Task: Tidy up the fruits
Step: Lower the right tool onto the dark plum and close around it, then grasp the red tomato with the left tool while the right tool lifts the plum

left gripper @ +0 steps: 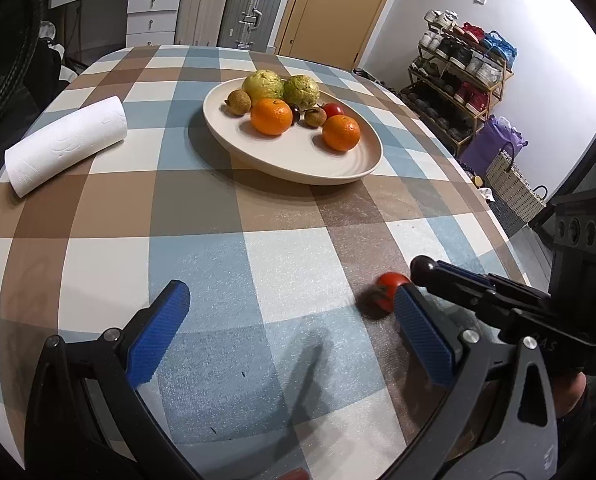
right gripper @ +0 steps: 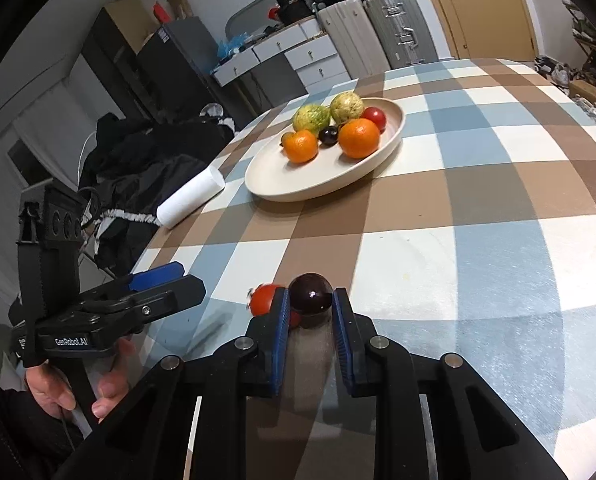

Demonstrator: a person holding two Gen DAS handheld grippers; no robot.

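Note:
A beige plate (left gripper: 298, 160) in the middle of the checked table holds two green fruits, two oranges (left gripper: 271, 116), a red tomato and small dark and brown fruits. Near the front edge my right gripper (right gripper: 310, 295) is shut on a dark plum (right gripper: 310, 292) at table level. I cannot tell if the plum is lifted. A loose red tomato (right gripper: 262, 299) touches the outside of that gripper's left finger. My left gripper (left gripper: 294, 320) is open wide above the cloth. The same tomato (left gripper: 389, 291) lies just beyond its right finger.
A paper towel roll (left gripper: 66, 144) lies left of the plate. The table edge curves away on the right, with a shoe rack (left gripper: 457, 76) and bags (left gripper: 509, 184) beyond it. Dark clothing (right gripper: 146, 168) is piled off the left side. A hand (right gripper: 106, 392) holds the left gripper.

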